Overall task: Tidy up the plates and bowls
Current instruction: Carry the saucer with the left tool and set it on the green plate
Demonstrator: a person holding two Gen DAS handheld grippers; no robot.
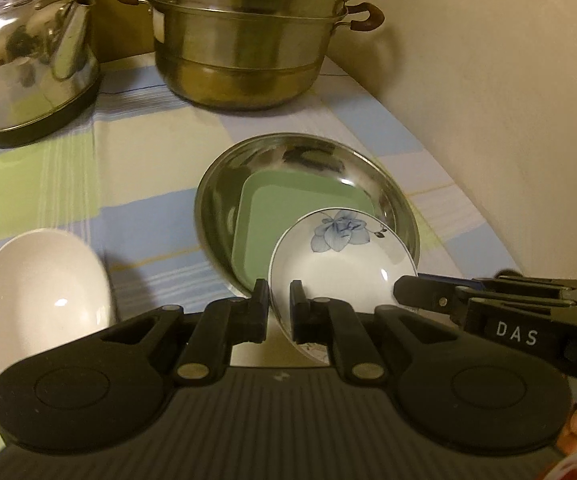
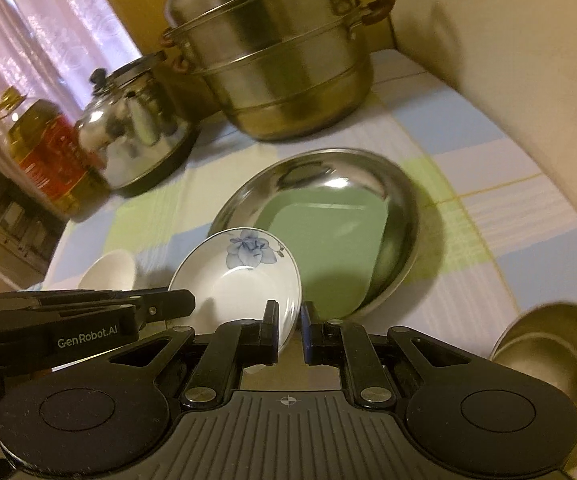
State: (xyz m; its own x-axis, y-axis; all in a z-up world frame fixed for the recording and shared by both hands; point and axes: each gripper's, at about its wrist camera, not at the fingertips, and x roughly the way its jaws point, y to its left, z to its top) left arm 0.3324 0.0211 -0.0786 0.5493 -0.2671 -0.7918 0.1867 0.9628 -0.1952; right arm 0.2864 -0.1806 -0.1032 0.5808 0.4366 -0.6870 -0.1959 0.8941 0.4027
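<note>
On the checked tablecloth (image 1: 160, 128), the plain white bowl (image 1: 40, 292) sits near the left edge. Right of it, the left gripper (image 1: 279, 312) and the right gripper (image 2: 289, 320) each pinch the near rim of the small white dish (image 1: 344, 264), which has a blue flower painted on its inner wall. Both sets of jaws are closed narrowly on the rim. The dish tilts, its hollow facing up and toward the cameras, over the near part of the steel basin (image 1: 400, 196), which holds a green square plate (image 1: 288, 208). Only the right wrist view shows the metal bowl (image 2: 548, 344) at the near right and an oil bottle (image 2: 44, 152) by the kettle (image 2: 136, 128).
</note>
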